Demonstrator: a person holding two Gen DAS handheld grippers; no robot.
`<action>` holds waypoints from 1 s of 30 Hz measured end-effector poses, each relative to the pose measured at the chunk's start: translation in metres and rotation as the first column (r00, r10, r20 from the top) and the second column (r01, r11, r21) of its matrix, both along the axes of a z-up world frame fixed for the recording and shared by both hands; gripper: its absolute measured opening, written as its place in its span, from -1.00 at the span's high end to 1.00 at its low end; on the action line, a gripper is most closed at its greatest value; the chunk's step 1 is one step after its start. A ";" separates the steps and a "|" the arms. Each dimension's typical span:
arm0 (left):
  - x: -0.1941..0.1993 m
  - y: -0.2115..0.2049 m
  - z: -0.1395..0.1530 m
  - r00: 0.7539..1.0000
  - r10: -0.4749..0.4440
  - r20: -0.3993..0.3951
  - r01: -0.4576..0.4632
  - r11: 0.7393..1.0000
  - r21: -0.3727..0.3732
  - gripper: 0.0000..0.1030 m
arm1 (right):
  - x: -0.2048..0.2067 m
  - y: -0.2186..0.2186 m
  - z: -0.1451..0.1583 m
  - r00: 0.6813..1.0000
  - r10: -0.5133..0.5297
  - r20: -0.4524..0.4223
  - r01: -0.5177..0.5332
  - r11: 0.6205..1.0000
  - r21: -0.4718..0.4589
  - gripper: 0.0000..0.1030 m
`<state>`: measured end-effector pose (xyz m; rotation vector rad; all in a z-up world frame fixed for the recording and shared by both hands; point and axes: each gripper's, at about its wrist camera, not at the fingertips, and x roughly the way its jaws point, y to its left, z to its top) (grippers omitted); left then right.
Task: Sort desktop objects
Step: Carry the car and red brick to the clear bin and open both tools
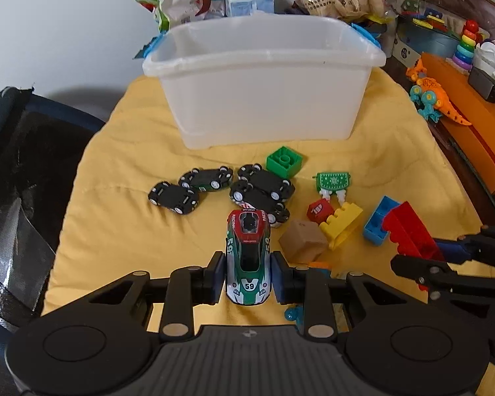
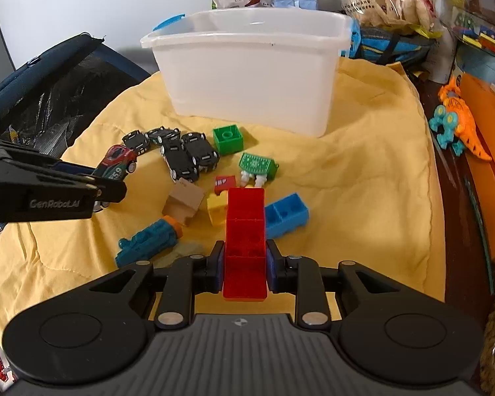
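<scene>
My left gripper [image 1: 247, 277] is shut on a red, green and white racing car [image 1: 248, 257] numbered 59, held above the yellow cloth [image 1: 122, 171]; the car also shows in the right wrist view [image 2: 117, 161]. My right gripper [image 2: 245, 264] is shut on a long red brick [image 2: 245, 237], which also shows in the left wrist view [image 1: 412, 231]. Several black overturned toy cars [image 1: 234, 188] lie on the cloth. A green brick [image 1: 284, 161], yellow brick [image 1: 341, 221], blue brick [image 1: 378, 221] and brown block [image 1: 303, 241] lie nearby. The white bin [image 1: 264, 82] stands behind.
A teal toy gun [image 2: 148, 241], a green patterned piece [image 2: 258, 165] and a small red piece [image 2: 223, 183] lie on the cloth. An orange dinosaur [image 2: 458, 122] lies at the right on an orange box. Snack bags stand behind the bin. A black bag [image 1: 16, 171] sits at left.
</scene>
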<state>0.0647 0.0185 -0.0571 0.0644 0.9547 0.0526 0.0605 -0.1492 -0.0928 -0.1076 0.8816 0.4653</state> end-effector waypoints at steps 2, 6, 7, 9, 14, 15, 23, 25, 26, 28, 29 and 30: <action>-0.004 -0.003 0.010 0.999 -0.009 0.034 0.008 1.000 0.023 0.37 | 0.001 -0.001 0.004 1.000 -0.002 0.012 0.002 1.000 0.004 0.48; -0.006 -0.008 0.036 0.995 -0.055 0.085 0.049 0.997 0.065 0.37 | 0.006 -0.001 0.008 1.000 -0.015 0.012 0.015 0.999 0.029 0.48; -0.005 -0.009 0.041 0.994 -0.066 0.092 0.059 0.996 0.069 0.37 | 0.007 0.001 0.009 1.000 -0.014 0.013 0.013 0.999 0.032 0.48; -0.001 -0.009 0.048 0.991 -0.084 0.104 0.076 0.994 0.078 0.37 | 0.009 0.006 0.012 1.000 -0.017 0.019 0.016 0.999 0.035 0.48; 0.019 -0.012 0.064 0.982 -0.136 0.132 0.123 0.987 0.104 0.37 | 0.016 0.013 0.032 0.998 -0.028 0.057 0.026 0.999 0.033 0.48; 0.023 -0.013 0.067 0.980 -0.144 0.139 0.130 0.986 0.106 0.37 | 0.019 0.014 0.038 0.997 -0.034 0.068 0.032 0.999 0.031 0.48; 0.063 -0.013 0.090 0.964 -0.199 0.176 0.178 0.976 0.126 0.37 | 0.047 0.029 0.075 0.986 -0.094 0.137 0.091 0.995 0.026 0.48; 0.073 -0.012 0.095 0.961 -0.209 0.184 0.187 0.974 0.130 0.37 | 0.055 0.030 0.081 0.983 -0.109 0.149 0.106 0.994 0.031 0.48; 0.079 -0.012 0.097 0.958 -0.215 0.188 0.192 0.972 0.134 0.37 | 0.060 0.031 0.084 0.981 -0.116 0.157 0.113 0.993 0.032 0.48; 0.091 -0.011 0.102 0.955 -0.222 0.195 0.197 0.971 0.139 0.37 | 0.069 0.032 0.090 0.977 -0.130 0.170 0.125 0.991 0.038 0.48; 0.096 -0.010 0.104 0.955 -0.223 0.198 0.199 0.971 0.135 0.37 | 0.073 0.032 0.093 0.975 -0.136 0.175 0.130 0.991 0.043 0.48; 0.102 -0.008 0.106 0.954 -0.222 0.202 0.198 0.971 0.132 0.37 | 0.079 0.033 0.096 0.973 -0.142 0.182 0.136 0.990 0.046 0.48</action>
